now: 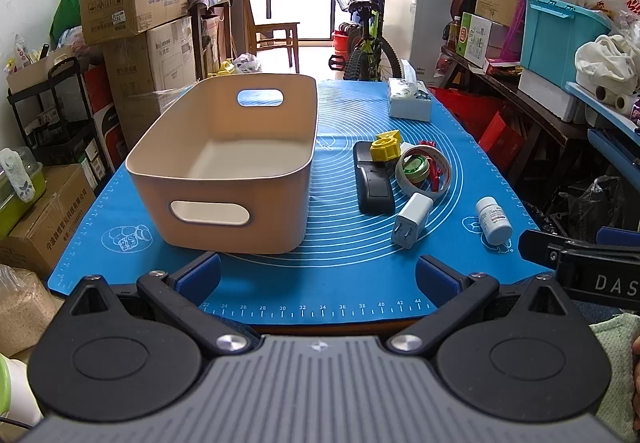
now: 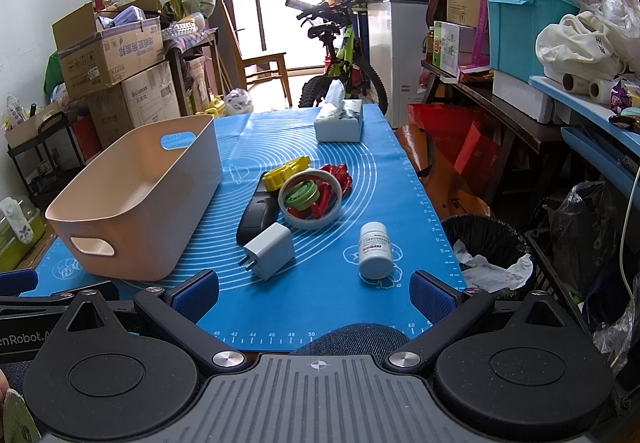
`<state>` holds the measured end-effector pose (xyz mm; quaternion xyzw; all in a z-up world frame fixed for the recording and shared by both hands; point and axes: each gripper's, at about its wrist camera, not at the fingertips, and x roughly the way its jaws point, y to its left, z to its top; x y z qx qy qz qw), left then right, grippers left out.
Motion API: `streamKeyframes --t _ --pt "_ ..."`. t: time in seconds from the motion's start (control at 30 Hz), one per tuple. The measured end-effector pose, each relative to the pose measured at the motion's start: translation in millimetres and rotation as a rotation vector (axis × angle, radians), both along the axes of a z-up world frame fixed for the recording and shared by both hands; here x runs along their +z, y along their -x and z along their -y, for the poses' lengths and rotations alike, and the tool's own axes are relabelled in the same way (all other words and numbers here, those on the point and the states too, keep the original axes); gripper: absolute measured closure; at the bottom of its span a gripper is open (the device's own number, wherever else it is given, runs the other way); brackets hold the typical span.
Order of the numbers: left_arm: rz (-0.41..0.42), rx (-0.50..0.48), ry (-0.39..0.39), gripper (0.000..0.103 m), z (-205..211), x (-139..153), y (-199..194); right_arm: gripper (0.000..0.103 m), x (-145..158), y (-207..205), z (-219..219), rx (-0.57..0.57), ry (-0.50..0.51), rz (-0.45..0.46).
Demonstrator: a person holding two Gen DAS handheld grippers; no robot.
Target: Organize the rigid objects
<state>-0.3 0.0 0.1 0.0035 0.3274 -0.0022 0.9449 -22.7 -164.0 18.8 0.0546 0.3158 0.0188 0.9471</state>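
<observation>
Bottle [image 2: 375,251] ahead of open right gripper [image 2: 314,293], untouched.

both grippers, left gripper [image 1: 318,275] and right gripper [image 2: 314,289], are showing black arms, silver screws, blue finger pads [image 1: 200,275], a ribbed grey body [image 1: 320,391] and white lettering.

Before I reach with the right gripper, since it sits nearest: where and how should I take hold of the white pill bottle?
Grip the white pill bottle across its round body, below the cap. It stands upright on the blue mat, clear of the white charger, so both sides are probably free. Come in level from the near edge with the right gripper, already open, one finger passing each side.
</observation>
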Motion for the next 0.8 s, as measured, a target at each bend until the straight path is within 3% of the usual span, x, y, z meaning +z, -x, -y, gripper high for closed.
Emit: streamKeyframes --t 0.8 --pt "0.002 -0.001 0.002 0.001 4.0 3.3 -1.7 0.002 0.2 0.3 -0.2 0.000 0.001 0.001"
